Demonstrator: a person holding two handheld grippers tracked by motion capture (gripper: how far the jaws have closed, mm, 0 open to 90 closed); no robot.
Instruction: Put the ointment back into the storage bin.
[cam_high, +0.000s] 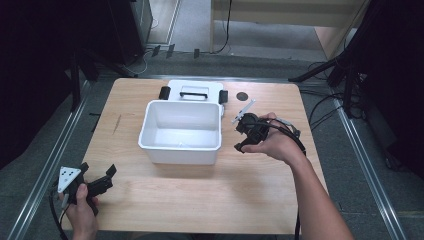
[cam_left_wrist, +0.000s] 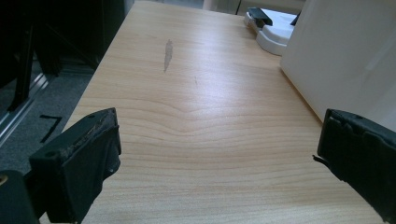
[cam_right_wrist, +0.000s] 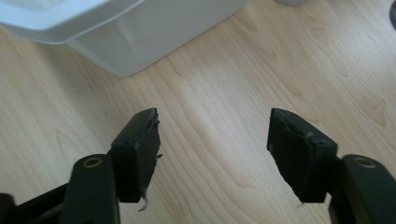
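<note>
Empty white bin (cam_high: 181, 131) at counter (cam_high: 200, 200) centre, flanked by left gripper (cam_high: 98, 176) at 8 o'clock and right gripper (cam_high: 246, 134) at 3 o'clock, jaws released, apparently poised to grasp it.

white plastic bin (cam_high: 181, 131) at centre of high view, open top, inside bare. white lid (cam_high: 195, 91) flat just behind it, toward top of frame, black handle (cam_high: 194, 93) and black latches at both ends. wooden table (cam_high: 150, 200) beneath. small dark round spot (cam_high: 242, 96) on wood right of lid. grey scuff (cam_left_wrist: 167, 53) upper left of left gripper view.
</note>
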